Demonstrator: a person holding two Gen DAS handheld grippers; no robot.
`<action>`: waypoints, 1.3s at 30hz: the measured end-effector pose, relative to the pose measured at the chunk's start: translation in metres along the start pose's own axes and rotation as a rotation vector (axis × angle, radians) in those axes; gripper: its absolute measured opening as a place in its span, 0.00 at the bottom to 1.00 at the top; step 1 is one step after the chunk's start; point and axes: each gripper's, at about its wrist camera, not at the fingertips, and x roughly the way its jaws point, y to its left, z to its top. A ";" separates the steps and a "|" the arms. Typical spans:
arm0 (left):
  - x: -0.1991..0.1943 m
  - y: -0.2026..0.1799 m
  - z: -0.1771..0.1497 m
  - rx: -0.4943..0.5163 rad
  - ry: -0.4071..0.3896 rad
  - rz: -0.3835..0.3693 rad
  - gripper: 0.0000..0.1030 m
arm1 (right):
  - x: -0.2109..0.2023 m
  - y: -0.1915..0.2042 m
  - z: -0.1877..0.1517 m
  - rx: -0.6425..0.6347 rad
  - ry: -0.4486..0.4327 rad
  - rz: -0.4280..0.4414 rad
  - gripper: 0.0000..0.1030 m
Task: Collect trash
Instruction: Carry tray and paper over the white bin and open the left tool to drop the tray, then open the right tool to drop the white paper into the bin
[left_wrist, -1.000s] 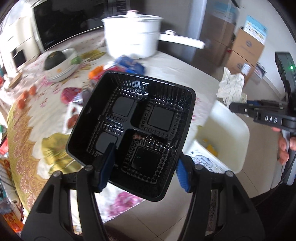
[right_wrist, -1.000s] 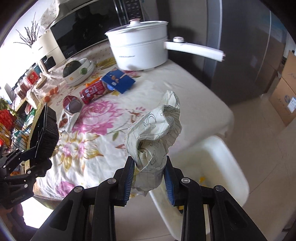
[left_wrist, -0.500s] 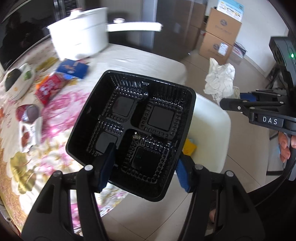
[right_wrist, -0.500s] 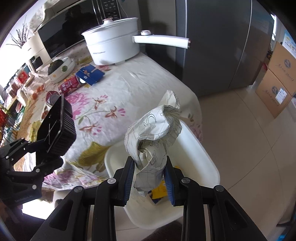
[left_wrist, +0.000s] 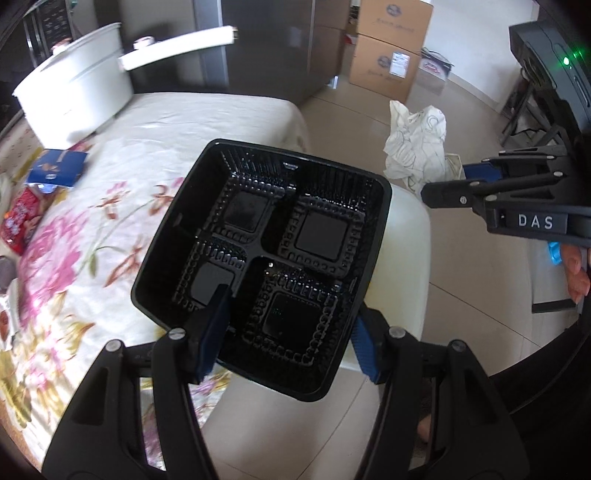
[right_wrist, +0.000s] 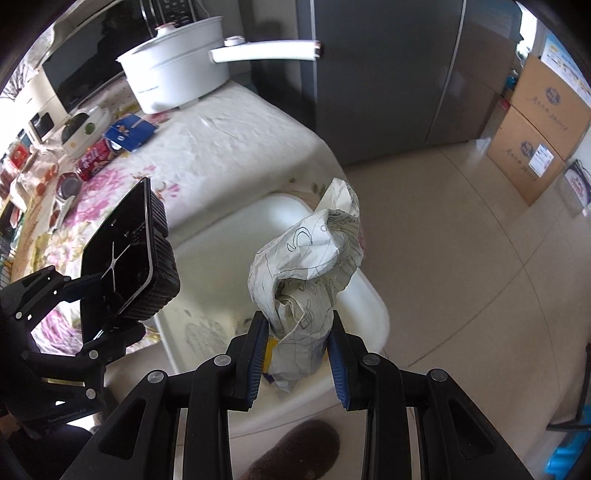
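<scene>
Flowered cloth (left_wrist: 122, 192) covers the table left of and behind the left gripper (left_wrist: 288, 332), whose pads clamp the near wall of a black plastic tray (left_wrist: 266, 258) held tilted over the white bin (right_wrist: 229, 258). Just right of it, the right gripper (right_wrist: 297, 350) is clamped on a crumpled paper wad (right_wrist: 306, 273) above the same bin. Beyond both, on the cloth, sit a white pot (right_wrist: 177, 74), a red can (right_wrist: 98, 158) and a blue packet (right_wrist: 129, 131). Beige floor tiles (right_wrist: 461, 280) run to cardboard boxes (right_wrist: 532, 133).
</scene>
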 end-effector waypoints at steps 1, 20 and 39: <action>0.002 -0.002 0.001 0.001 -0.004 -0.006 0.60 | 0.001 -0.004 -0.002 0.003 0.005 -0.005 0.31; -0.008 0.011 -0.001 -0.010 -0.033 0.071 0.93 | 0.012 -0.016 -0.007 0.008 0.042 -0.035 0.32; -0.062 0.089 -0.034 -0.166 -0.081 0.169 0.94 | 0.015 0.030 0.018 -0.018 0.019 0.039 0.71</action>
